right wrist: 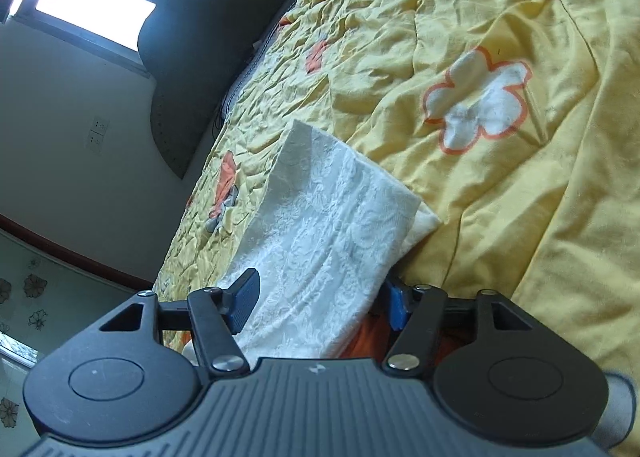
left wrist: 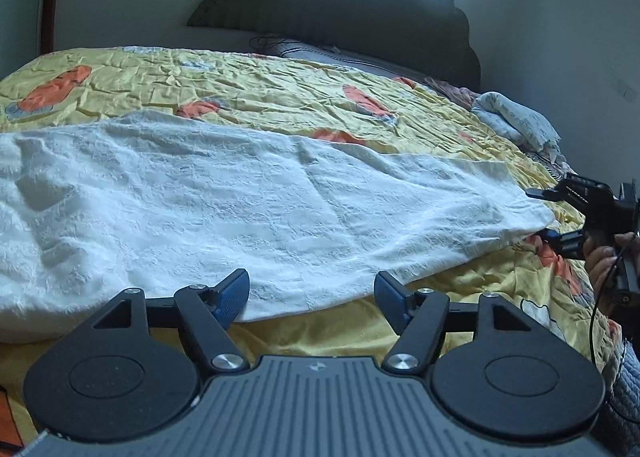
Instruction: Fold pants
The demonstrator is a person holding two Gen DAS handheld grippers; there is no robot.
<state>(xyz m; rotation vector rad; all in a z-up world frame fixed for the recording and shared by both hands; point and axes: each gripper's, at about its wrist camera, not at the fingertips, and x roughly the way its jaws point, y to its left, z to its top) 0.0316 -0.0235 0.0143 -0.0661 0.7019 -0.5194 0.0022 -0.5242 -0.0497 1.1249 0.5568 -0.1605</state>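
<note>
White textured pants lie flat across a yellow flowered bedspread, legs stacked, running from left to the hem at right. My left gripper is open, its blue pads at the pants' near edge, with cloth between them. My right gripper is open around the hem end of the pants, one finger over the cloth and one under it. The right gripper also shows in the left wrist view at the hem, held by a hand.
A dark padded headboard stands at the far end of the bed under a bright window. A folded pale cloth lies at the bed's far right. A wall with sockets is beside the bed.
</note>
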